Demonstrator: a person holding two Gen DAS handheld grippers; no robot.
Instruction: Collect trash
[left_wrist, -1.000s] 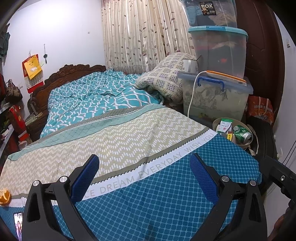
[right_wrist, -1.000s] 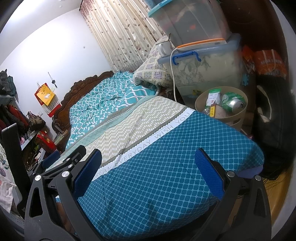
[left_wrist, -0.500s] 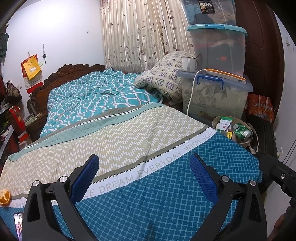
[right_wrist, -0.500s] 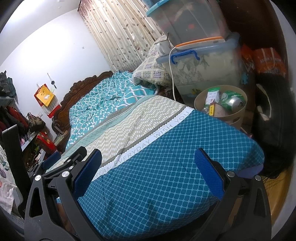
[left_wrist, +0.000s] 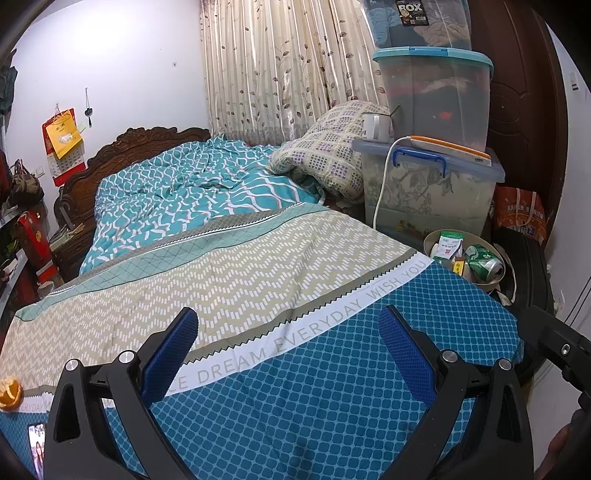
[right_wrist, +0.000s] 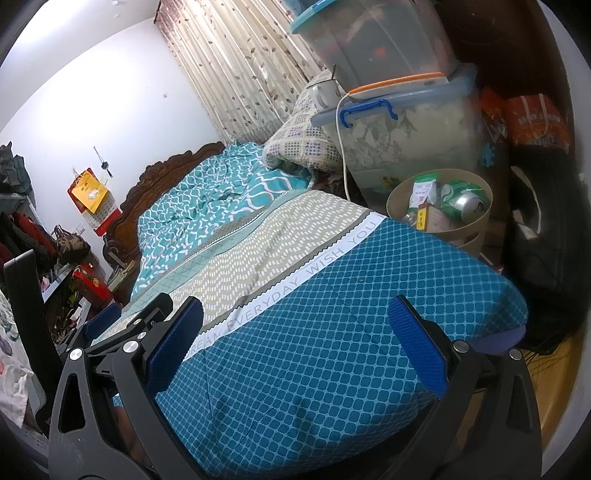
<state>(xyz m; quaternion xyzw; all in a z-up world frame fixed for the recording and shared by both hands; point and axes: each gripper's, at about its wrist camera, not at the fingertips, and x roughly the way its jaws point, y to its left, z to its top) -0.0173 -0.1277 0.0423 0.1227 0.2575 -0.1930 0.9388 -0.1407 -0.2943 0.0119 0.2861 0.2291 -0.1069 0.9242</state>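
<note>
Both black tongs with blue pads, left gripper (left_wrist: 288, 347) and right gripper (right_wrist: 295, 332), gape wide and empty above a blue checked bedspread (left_wrist: 332, 387) lettered "DREAM EVERYDAY WISH YOU". Trash, including a green drink can (right_wrist: 463, 199), sits in a round tan wastebasket (right_wrist: 476, 230) beside the bed.

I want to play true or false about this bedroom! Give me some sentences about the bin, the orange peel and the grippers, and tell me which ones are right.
1. The left gripper is open and holds nothing. True.
2. The trash bin is empty. False: it holds a green can, packets and other bits.
3. An orange peel lies on the bed, at its left edge. True.
4. The right gripper is squeezing the can. False: it is open, over the blue bedcover.
5. A white mug stands on a storage box. True.
</note>
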